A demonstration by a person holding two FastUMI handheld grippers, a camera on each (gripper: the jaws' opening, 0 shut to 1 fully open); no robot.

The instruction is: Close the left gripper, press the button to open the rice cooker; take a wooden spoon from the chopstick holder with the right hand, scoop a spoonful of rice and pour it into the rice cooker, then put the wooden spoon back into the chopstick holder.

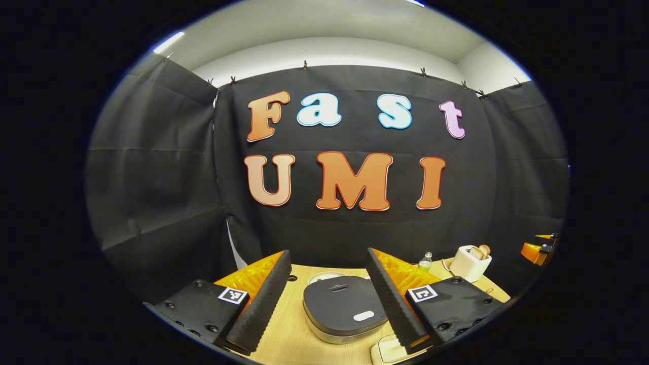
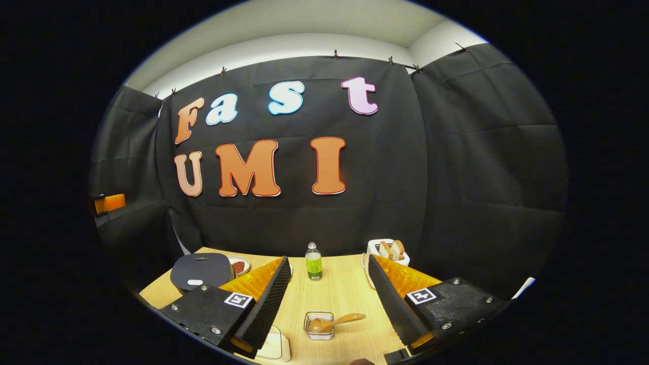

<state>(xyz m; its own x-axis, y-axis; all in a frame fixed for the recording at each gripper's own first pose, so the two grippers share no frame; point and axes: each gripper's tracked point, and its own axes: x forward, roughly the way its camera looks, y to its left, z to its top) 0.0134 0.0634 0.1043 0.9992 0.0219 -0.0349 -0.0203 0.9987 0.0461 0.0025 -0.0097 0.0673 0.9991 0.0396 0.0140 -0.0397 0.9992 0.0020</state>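
Left gripper view, near to far: left gripper (image 1: 328, 299) spread wide, holding nothing, hovering over table (image 1: 284, 350). Cooker (image 1: 345, 309) straight ahead between the fingers, lid down. Pale button (image 1: 363, 316) on lid's near edge, slightly toward the right-hand finger. Must pinch shut before pressing; not yet done. Toaster (image 1: 470, 262) far right.

Right gripper view: right gripper (image 2: 328, 299) also spread, empty. Holder (image 2: 319, 325) dead ahead, close, between the fingers. Spoon (image 2: 334, 321) lying across it, bowl inside, handle's long axis running out rightward, toward the right-hand finger. Bottle (image 2: 314, 261) beyond, centre. Cooker far left, closer to left gripper. Rice supply: cannot tell which vessel.
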